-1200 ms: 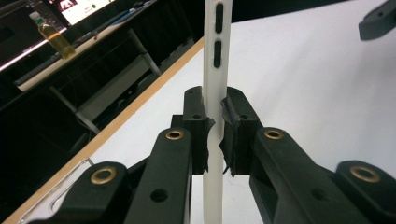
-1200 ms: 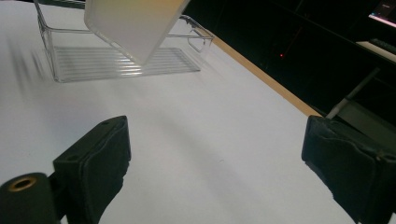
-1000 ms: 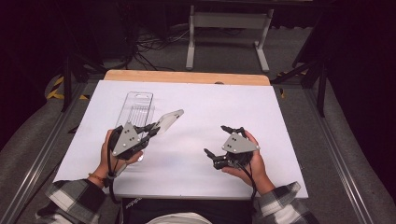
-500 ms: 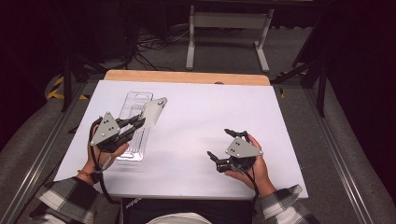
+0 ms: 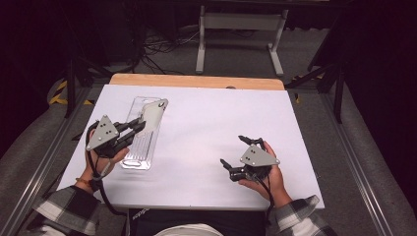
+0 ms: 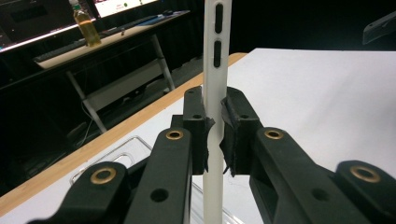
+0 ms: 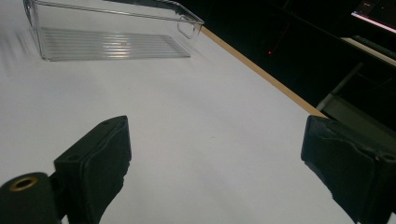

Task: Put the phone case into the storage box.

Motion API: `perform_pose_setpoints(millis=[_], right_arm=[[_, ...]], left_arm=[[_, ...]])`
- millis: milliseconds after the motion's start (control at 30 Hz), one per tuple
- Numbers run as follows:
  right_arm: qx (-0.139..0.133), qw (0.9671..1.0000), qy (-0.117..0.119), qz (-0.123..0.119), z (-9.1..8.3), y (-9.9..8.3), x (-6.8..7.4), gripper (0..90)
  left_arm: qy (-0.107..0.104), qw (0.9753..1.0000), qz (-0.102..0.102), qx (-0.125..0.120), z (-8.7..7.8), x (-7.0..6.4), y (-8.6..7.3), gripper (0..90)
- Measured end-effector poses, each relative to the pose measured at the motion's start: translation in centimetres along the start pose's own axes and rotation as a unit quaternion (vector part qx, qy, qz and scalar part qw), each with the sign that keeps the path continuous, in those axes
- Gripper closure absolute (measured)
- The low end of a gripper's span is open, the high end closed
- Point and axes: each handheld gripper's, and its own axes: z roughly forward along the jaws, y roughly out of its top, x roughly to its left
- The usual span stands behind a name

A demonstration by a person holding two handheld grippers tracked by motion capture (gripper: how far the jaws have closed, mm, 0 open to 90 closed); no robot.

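A: Start at the near edge. What room is there?

B: The person's plaid sleeves come in over the front edge of the desk [image 5: 196,147]. The right tongs [image 5: 235,156] sit low near that edge, right of the middle, jaws spread wide with nothing between them. In the right gripper view only bare white desk top lies between the two black jaws. Around them the surface is open: clear white toward the middle and toward the right edge.

A: And the left side?

B: The left tongs [image 5: 139,126] are held over the left part of the desk, close to its left edge. They are pressed together on a flat white plastic piece [image 5: 153,114]. In the left gripper view that piece [image 6: 215,84] stands edge-on between the pads, running up from the bottom of the view past the jaws, with two dark slots near its top.

A: Where is the piece relative to the tray?

B: A clear plastic tray [image 5: 134,160] lies lengthwise on the desk, near end toward the person, far end toward the wooden strip. The white piece hangs above the tray's far half, slanting away from the tongs. Whether its tip touches the tray I cannot tell.

A: Farther out?

B: Beyond the tray a band of white runs to the wooden strip [image 5: 196,81] at the far edge. The two tongs are well apart, with open desk between them. Past the desk, a grey floor and a metal frame [image 5: 241,37].
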Motion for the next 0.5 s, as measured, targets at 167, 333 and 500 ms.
perform_pose_setpoints(millis=[167,333,500], right_arm=[[0.002,1.0000,0.004,-0.001,0.2,-0.1,0.1,9.2],[0.005,1.0000,0.005,-0.001,0.3,-0.1,0.2,9.2],[0.003,1.0000,0.006,0.000,0.3,-0.1,0.1,9.3]], left_arm=[[0.001,1.0000,-0.003,0.001,-0.2,0.6,-0.2,81.4],[0.000,0.9999,-0.011,-0.001,-0.3,1.0,-0.3,81.4],[0.002,0.9999,-0.014,0.000,-0.6,1.3,-0.4,81.4]])
